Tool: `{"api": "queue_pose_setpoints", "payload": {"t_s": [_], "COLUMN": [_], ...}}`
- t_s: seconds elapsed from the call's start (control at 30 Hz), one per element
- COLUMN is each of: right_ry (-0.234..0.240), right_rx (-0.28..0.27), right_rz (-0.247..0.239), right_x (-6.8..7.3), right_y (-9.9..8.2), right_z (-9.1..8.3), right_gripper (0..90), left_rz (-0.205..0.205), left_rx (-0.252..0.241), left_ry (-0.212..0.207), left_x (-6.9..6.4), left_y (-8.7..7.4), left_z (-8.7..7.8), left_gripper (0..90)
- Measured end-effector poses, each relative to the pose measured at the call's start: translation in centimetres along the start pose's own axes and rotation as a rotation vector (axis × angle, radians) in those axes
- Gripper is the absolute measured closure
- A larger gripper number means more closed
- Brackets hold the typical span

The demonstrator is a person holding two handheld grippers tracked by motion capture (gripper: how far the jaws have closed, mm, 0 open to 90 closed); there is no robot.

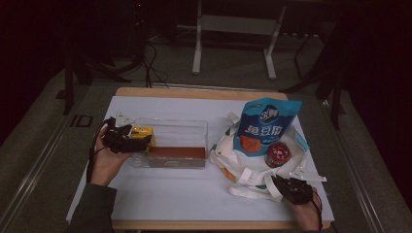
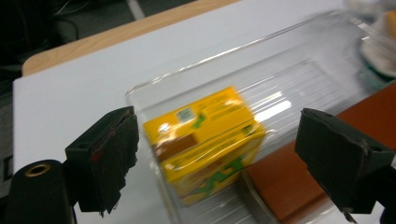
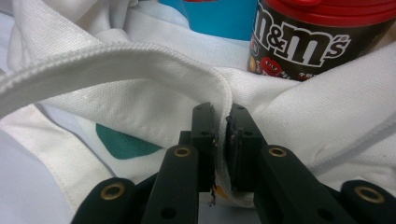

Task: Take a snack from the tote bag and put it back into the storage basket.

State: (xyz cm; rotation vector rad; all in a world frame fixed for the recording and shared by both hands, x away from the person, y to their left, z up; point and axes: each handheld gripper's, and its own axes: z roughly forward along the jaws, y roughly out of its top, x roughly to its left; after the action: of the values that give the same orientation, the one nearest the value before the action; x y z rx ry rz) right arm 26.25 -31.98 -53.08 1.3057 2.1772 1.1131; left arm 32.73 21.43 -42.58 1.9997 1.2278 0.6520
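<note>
Now yellow carton (image 2: 204, 144) between spread left fingers (image 2: 105, 158), untouched.

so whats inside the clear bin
A yellow box sits at the left end of the clear bin, between the open left gripper's jaws. A brown slab lies along the near side; whether anything is under it is hidden.

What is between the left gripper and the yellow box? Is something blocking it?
Nothing visible blocks it. The left gripper is open, its jaws on either side of the yellow box, which sits inside the clear plastic bin. In the left gripper view, no bin wall visibly crosses the gap between jaws and box.
</note>
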Motion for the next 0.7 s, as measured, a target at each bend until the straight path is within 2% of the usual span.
{"api": "queue_pose_setpoints", "payload": {"t_s": [0.03,0.27,0.47,0.5,0.7], "right_ry": [0.000,0.001,0.001,0.001,-0.001], "right_rx": [-0.001,-0.003,-0.001,-0.001,-0.001], "right_rz": [-0.002,-0.001,0.000,0.000,0.001], "right_x": [0.0,-0.1,0.0,0.0,0.0], "right_y": [0.0,0.0,0.0,0.0,0.0], "right_z": [0.0,0.0,0.0,0.0,0.0], "right_gripper": [82.7,82.7,82.7,82.7,82.5], "left_rz": [0.011,0.040,0.036,0.025,0.049], "left_rx": [-0.003,-0.003,-0.018,-0.032,-0.040], "left_ry": [-0.016,-0.046,-0.075,-0.093,-0.132], "left_x": [-0.4,-1.3,-1.7,-1.8,-2.8], "left_y": [0.3,1.1,1.4,1.6,2.0], "left_z": [-0.1,0.1,0.2,0.1,0.3], "left_gripper": [12.3,9.8,8.8,8.9,7.9]}}
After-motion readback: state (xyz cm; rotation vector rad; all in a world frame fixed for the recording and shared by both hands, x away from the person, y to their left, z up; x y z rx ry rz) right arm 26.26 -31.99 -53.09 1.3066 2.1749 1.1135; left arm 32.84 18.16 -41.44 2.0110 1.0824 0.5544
